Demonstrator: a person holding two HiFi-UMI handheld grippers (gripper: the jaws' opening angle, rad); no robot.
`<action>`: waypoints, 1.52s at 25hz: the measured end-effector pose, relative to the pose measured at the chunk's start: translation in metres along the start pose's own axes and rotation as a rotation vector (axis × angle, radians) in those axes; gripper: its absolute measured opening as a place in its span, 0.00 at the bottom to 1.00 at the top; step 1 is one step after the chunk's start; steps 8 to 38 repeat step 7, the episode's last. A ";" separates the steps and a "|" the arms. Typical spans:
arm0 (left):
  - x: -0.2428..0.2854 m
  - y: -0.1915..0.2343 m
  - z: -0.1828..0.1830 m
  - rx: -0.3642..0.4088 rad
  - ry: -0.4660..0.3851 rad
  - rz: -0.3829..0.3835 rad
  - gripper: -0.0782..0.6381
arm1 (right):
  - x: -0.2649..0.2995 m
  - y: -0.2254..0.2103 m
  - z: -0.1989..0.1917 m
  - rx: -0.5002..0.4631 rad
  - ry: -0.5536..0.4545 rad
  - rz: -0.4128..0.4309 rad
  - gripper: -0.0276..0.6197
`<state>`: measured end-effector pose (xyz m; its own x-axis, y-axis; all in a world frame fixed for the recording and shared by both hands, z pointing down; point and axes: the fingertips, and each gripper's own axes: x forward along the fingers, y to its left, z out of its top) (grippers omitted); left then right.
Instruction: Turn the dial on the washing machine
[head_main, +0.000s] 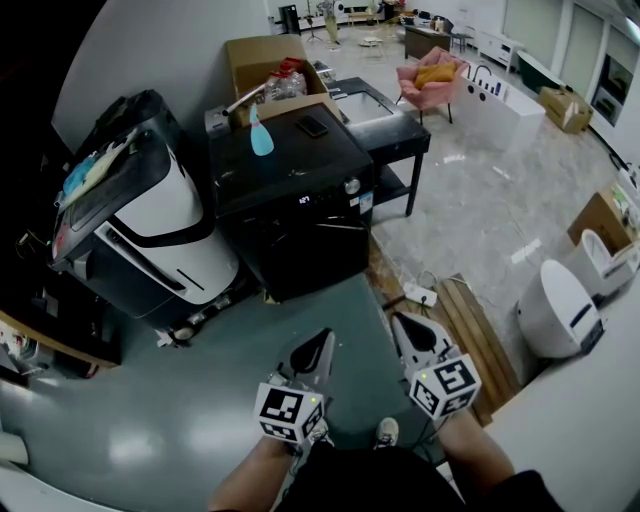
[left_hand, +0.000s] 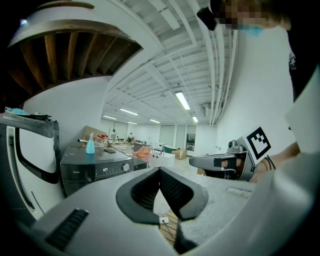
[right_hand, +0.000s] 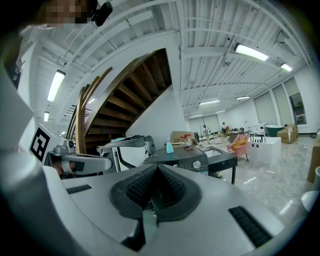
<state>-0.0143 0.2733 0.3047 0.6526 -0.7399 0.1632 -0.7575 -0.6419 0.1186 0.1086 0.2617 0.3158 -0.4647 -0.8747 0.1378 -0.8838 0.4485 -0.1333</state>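
Observation:
The black washing machine (head_main: 290, 215) stands a good step ahead of me on the grey floor, and its round silver dial (head_main: 352, 185) sits at the right end of the front panel. Both grippers hang low in the head view, well short of the machine and apart from it. My left gripper (head_main: 322, 342) is shut and empty, and my right gripper (head_main: 402, 322) is too. In the left gripper view the shut left gripper (left_hand: 159, 169) points just right of the dial (left_hand: 126, 167). In the right gripper view the right gripper (right_hand: 156, 167) points left of the dial (right_hand: 196, 164).
A blue spray bottle (head_main: 260, 135) and a dark phone (head_main: 311, 126) lie on the washer's top. A white and black appliance (head_main: 150, 220) stands to its left, a black table (head_main: 400, 135) to its right. A power strip (head_main: 420, 293) and wooden boards (head_main: 480, 335) lie on the floor at right.

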 end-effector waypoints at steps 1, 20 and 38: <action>0.000 0.001 0.000 0.000 0.000 0.001 0.11 | 0.001 0.000 0.000 0.001 0.002 0.001 0.04; 0.001 0.006 0.003 0.008 -0.005 0.000 0.11 | 0.006 0.001 0.003 -0.001 0.008 0.000 0.04; 0.001 0.006 0.003 0.008 -0.005 0.000 0.11 | 0.006 0.001 0.003 -0.001 0.008 0.000 0.04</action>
